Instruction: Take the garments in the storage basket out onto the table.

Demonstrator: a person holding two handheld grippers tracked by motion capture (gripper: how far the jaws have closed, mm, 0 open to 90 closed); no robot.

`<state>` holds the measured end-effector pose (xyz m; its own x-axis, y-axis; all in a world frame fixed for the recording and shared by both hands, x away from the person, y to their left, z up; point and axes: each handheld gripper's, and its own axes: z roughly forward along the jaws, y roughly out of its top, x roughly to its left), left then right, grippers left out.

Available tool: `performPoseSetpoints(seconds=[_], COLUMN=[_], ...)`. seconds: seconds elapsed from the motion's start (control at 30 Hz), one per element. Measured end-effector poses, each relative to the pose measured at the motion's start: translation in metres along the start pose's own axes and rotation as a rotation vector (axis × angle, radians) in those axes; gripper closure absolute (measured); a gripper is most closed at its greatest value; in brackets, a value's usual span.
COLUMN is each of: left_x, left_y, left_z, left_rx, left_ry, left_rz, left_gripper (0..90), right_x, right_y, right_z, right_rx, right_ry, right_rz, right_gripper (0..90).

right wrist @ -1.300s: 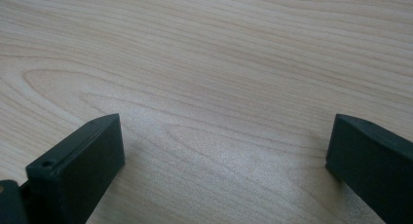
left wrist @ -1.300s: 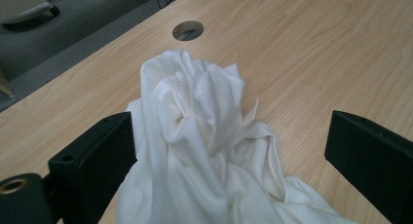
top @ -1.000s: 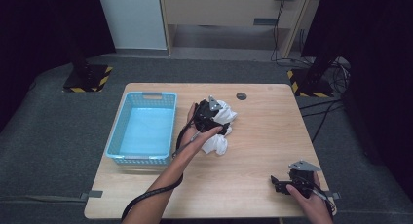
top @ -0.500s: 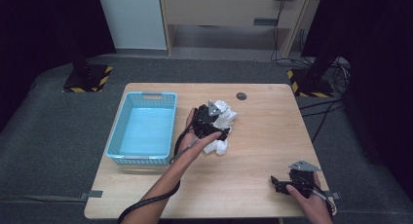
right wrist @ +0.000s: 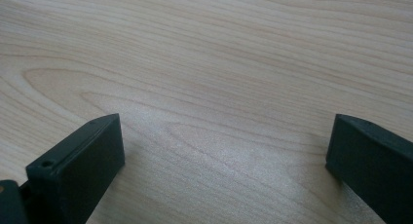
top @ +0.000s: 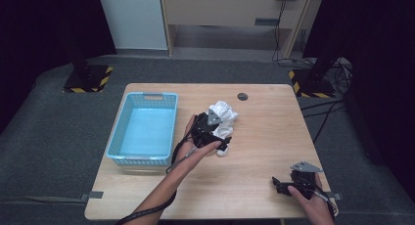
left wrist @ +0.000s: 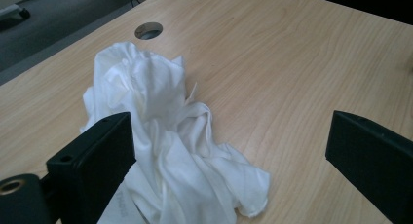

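White crumpled cloth [left wrist: 165,151] lies on the surface [top: 264,137] beside the empty blue basket [top: 144,129]. We have our left gripper [left wrist: 229,156] spread wide around it, not yet gripping; our right gripper [top: 291,183] rests wide apart.

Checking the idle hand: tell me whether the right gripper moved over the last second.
No. The right gripper rests at the table's near right corner, as before.

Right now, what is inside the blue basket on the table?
Nothing can be seen inside the blue basket; its light blue floor looks bare. The strip of floor behind its near wall is partly covered by that perforated wall, so something small and flat there cannot be excluded.
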<state>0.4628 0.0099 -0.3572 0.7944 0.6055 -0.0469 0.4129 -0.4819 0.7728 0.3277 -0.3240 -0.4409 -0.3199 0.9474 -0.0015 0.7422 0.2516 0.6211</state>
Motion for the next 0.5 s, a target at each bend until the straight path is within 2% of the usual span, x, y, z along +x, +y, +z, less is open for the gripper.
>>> performPoseSetpoints(seconds=[0.17, 0.27, 0.5], left_x=[-0.011, -0.017, -0.030], left_y=[-0.011, -0.018, -0.038], left_z=[0.003, 0.005, 0.015], left_rx=[0.043, 0.054, 0.112], left_ry=[-0.010, -0.020, -0.043], left_rz=[0.031, 0.034, 0.051], left_gripper=[3.1, 3.1, 3.2], right_x=[0.000, 0.000, 0.000], right_y=[0.000, 0.000, 0.000], right_z=[0.000, 0.000, 0.000], right_rx=[0.000, 0.000, 0.000], right_ry=[0.000, 0.000, 0.000], right_rz=[0.000, 0.000, 0.000], right_gripper=[0.3, 0.3, 0.4])
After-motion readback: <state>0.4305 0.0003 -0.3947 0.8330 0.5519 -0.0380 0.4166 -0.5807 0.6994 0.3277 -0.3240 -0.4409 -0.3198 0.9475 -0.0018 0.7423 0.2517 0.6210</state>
